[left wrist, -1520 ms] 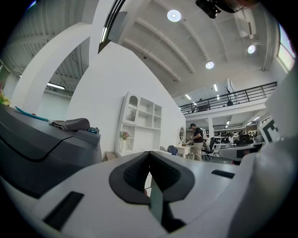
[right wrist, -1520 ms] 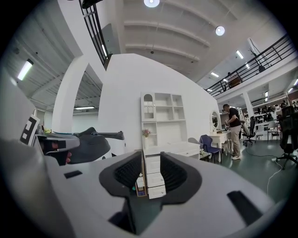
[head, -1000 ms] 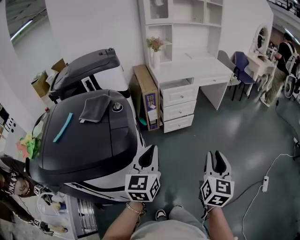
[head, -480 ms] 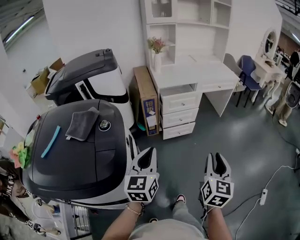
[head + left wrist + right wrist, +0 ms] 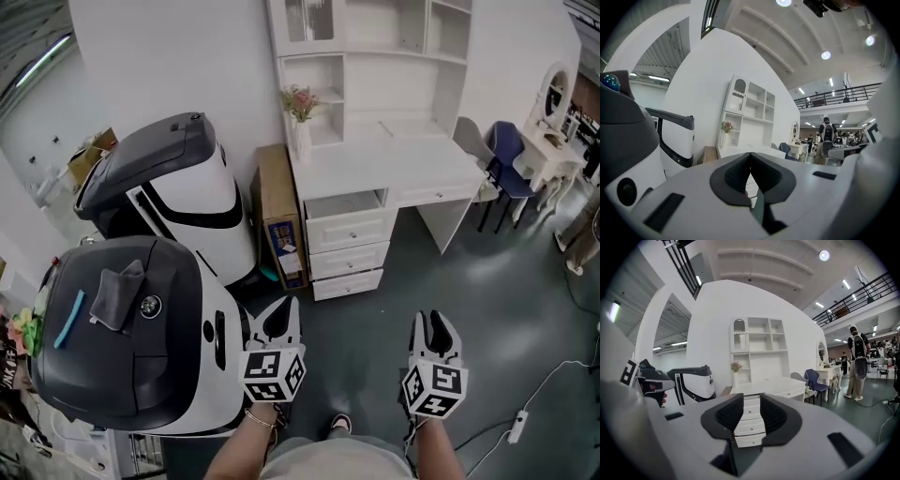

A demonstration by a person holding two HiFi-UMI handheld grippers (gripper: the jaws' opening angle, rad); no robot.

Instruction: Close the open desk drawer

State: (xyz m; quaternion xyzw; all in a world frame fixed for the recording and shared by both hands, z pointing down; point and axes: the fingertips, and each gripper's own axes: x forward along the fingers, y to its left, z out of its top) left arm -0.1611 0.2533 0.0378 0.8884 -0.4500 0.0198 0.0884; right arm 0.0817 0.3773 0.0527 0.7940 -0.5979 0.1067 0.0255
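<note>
A white desk (image 5: 394, 169) with a hutch stands against the far wall. Its drawer stack (image 5: 347, 246) sits under the left end, and the top drawer (image 5: 345, 204) is pulled out a little. Both grippers hang low over the grey floor, well short of the desk. My left gripper (image 5: 284, 307) is left of the drawer stack, its jaws meeting at the tips with nothing held. My right gripper (image 5: 433, 321) is open and empty. In the right gripper view the drawers (image 5: 751, 420) show through the gap of the right gripper (image 5: 751, 403). The left gripper (image 5: 750, 157) points toward the desk (image 5: 740, 151).
Two large black-and-white machines (image 5: 122, 337) (image 5: 178, 187) fill the left side, close to my left gripper. A flat cardboard box (image 5: 277, 220) leans against the desk's left side. Chairs (image 5: 511, 150) stand at the right. A cable and power strip (image 5: 516, 427) lie on the floor.
The whole view has shifted: the desk sits more central and the near machine has slid to the left and lower. Both grippers keep their places and jaw states.
</note>
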